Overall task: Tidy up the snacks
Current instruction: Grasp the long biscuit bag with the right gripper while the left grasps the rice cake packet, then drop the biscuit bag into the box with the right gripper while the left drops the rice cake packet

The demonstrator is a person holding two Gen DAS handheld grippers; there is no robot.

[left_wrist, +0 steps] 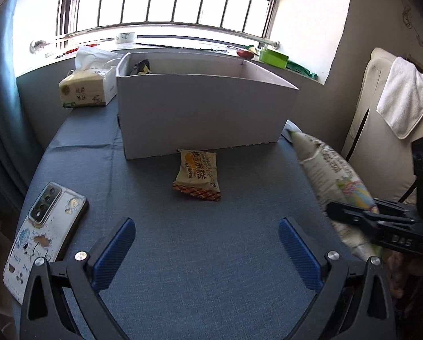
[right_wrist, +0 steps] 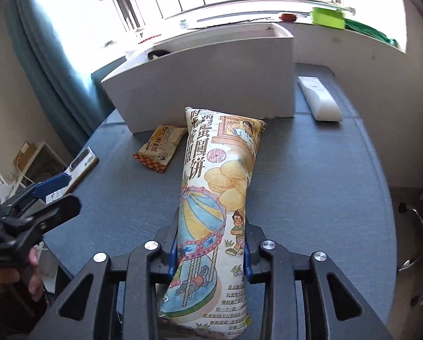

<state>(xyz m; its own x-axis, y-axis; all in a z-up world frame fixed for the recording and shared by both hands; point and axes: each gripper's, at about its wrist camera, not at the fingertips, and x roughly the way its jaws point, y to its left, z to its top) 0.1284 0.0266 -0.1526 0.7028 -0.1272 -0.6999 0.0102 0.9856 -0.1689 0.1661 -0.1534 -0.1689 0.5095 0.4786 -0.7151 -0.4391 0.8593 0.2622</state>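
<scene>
Got my right gripper [right_wrist: 211,250] jaws clamped on the long biscuit bag [right_wrist: 214,198] to carry it to the far box [right_wrist: 200,82], left gripper [left_wrist: 207,250] jaws apart near the small snack pack [left_wrist: 197,174] on the bench [left_wrist: 183,269].

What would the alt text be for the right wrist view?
The right gripper is shut on a long illustrated snack bag above a blue tablecloth. Ahead sit a small orange snack packet and a white box below a barred window; the open left gripper shows at the left.
</scene>
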